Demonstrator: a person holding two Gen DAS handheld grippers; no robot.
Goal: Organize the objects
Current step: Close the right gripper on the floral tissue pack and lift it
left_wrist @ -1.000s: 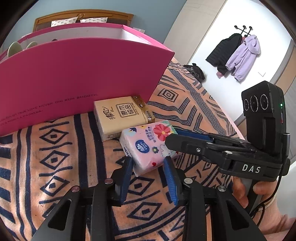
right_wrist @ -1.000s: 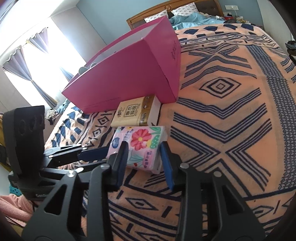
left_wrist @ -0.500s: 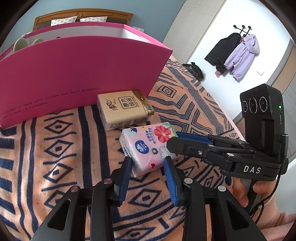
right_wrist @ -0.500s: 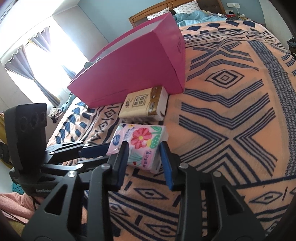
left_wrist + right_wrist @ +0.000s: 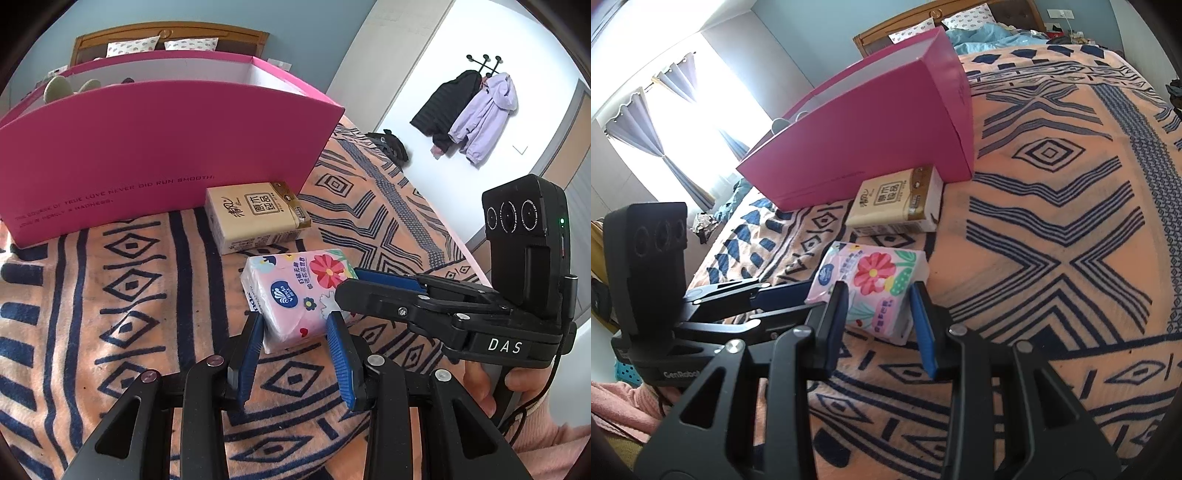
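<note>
Change: pink box [image 5: 147,147] sits further back in both views than before.
Left gripper [image 5: 295,347]: pinching floral tissue pack [image 5: 299,291].
Right gripper [image 5: 879,314]: pinching same pack.

The inside of the pink box [image 5: 155,147] is mostly hidden by its front wall; only green rounded tops [image 5: 59,88] are seen at upper left. The floral tissue pack [image 5: 299,291] is partly covered by the right gripper [image 5: 373,288]. The hand [image 5: 491,384] is cut off at lower right.
</note>
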